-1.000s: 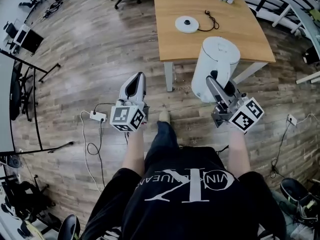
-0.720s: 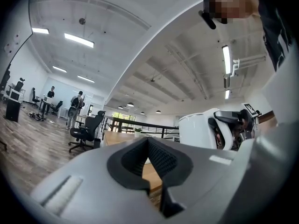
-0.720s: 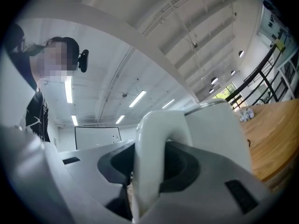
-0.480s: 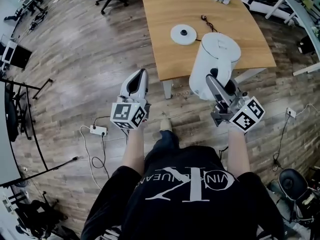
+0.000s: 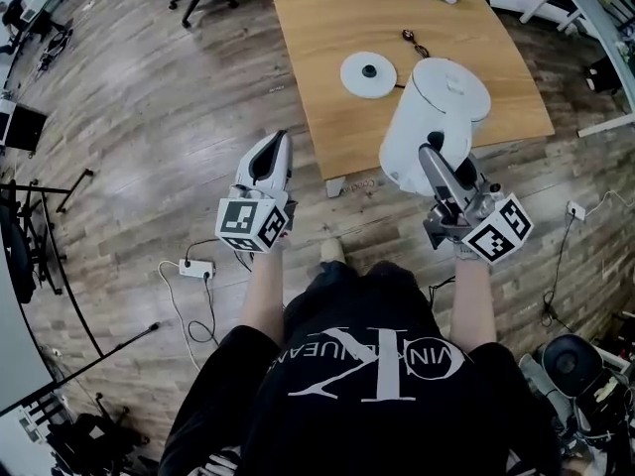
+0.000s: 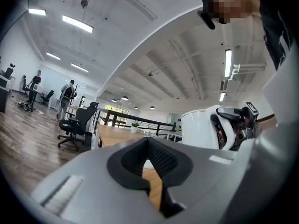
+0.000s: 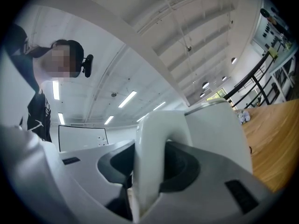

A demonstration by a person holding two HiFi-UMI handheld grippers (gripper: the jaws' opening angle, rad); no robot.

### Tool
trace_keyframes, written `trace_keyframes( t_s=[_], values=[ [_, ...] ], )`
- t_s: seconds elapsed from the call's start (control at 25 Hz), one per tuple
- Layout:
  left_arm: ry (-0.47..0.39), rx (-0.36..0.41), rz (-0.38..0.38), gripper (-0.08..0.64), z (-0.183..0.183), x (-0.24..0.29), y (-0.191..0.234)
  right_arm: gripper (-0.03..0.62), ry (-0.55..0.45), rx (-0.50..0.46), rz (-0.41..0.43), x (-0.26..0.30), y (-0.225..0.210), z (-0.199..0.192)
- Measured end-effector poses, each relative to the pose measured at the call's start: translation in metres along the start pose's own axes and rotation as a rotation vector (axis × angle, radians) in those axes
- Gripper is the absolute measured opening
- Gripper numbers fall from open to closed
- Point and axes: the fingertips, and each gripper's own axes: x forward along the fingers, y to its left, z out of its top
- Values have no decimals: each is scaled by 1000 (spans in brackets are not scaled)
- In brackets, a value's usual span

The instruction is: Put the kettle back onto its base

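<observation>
My right gripper (image 5: pixel 433 159) pinches the kettle (image 5: pixel 446 92) by its handle near the base (image 5: pixel 368 74); my left gripper (image 5: pixel 275 145) has jaws pressed together.

White kettle held above the desk's near edge, its base lying apart to the left

The kettle (image 5: pixel 432 117) is a white, tall, rounded jug with its lid (image 5: pixel 451 85) closed. It is upright with a slight tilt and is carried by its handle (image 7: pixel 152 157), which the right gripper (image 5: pixel 437 162) clamps between its jaws. It hangs over the desk's (image 5: pixel 327 58) near edge, toward the near right corner. The base (image 5: pixel 368 74), a flat white disc with a dark centre, lies on the desk just left of the kettle, and its black cord (image 5: pixel 409 40) runs toward the far edge.
</observation>
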Motion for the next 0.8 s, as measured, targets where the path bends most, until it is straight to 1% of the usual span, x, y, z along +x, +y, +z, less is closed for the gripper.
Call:
trace_keyframes(
  t_s=[0.16,0.28,0.44,0.8],
  values=[
    [5,-40,2,11,-9,11,4,141,6,25,0,11,-9,0],
    [28,-31,-18,11,-15,20,0,141,9,34,5,17,-19,0],
    [30,-33,-9,11,-14,37,9,141,1,47,13,30,-37,6],
    [15,-30,5,11,-5,77,30,141,12,9,75,77,-69,22]
  ],
)
